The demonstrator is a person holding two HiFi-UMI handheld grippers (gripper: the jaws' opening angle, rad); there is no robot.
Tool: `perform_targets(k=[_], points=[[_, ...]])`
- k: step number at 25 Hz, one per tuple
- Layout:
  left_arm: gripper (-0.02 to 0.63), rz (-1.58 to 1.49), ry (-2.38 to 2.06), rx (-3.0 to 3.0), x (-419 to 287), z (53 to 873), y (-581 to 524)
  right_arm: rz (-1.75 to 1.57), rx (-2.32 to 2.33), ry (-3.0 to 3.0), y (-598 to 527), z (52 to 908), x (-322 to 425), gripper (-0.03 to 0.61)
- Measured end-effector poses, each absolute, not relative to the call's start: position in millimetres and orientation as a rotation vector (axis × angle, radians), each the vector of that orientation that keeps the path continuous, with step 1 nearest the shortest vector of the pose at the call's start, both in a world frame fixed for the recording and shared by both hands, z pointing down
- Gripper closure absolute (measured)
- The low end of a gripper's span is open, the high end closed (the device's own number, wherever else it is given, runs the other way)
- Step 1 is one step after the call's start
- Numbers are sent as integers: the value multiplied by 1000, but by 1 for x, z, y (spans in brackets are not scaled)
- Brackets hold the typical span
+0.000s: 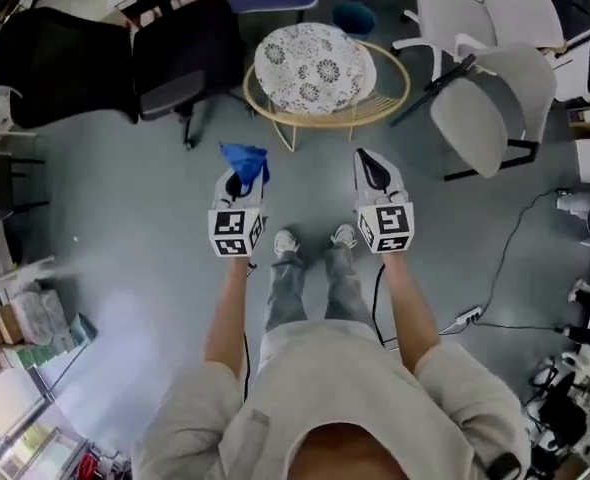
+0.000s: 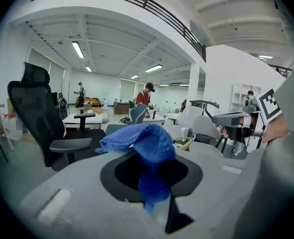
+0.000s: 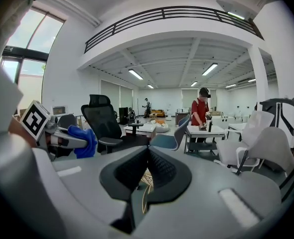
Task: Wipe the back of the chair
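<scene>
Head view: we stand on a grey floor (image 1: 125, 268) with both grippers held out side by side, apart from each other. The left gripper (image 1: 241, 176) is clamped on a blue cloth (image 1: 245, 157), which bunches past the jaw tips with its long axis running along the gripper, away from us. It points toward the round wicker chair (image 1: 395, 96) just ahead. That chair's basket frame holds one patterned cushion (image 1: 313, 67), which fills most of the bowl. We cannot tell from here which way the chair's back faces. The right gripper (image 1: 371, 164) has its jaws together, with nothing between them. Two black office chairs (image 1: 70, 63) stand to the left of the wicker chair and pale grey chairs (image 1: 495, 103) to the right. Left gripper view: the jaws pinch the cloth at its middle. One fold spreads up and to the left over the jaws, and a narrow tail hangs straight down between them. A high-backed black chair stands upright at the left. Right gripper view: the two ribbed pads meet along a vertical seam, and only a sliver of wicker shows beyond. The cloth shows at the far left, and a black chair stands behind it.
</scene>
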State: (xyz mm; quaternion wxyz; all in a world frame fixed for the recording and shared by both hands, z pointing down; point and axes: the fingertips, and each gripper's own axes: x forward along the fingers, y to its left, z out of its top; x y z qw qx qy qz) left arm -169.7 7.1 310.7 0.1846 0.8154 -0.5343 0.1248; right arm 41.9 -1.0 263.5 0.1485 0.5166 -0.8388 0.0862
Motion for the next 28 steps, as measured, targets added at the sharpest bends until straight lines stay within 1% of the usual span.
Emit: perform_targets(k=[8,20,28], points=[[534,367,-1550,2242,-154,355,-5,279,1439,-2430,-18,306,62,578],[534,388,-1540,2213,-135,443,-21,338,1408,-2424,-8,382,73,578],[534,387,-1568,2222,-136,482,-47,345,1395,-2422,-8,424,77,578]])
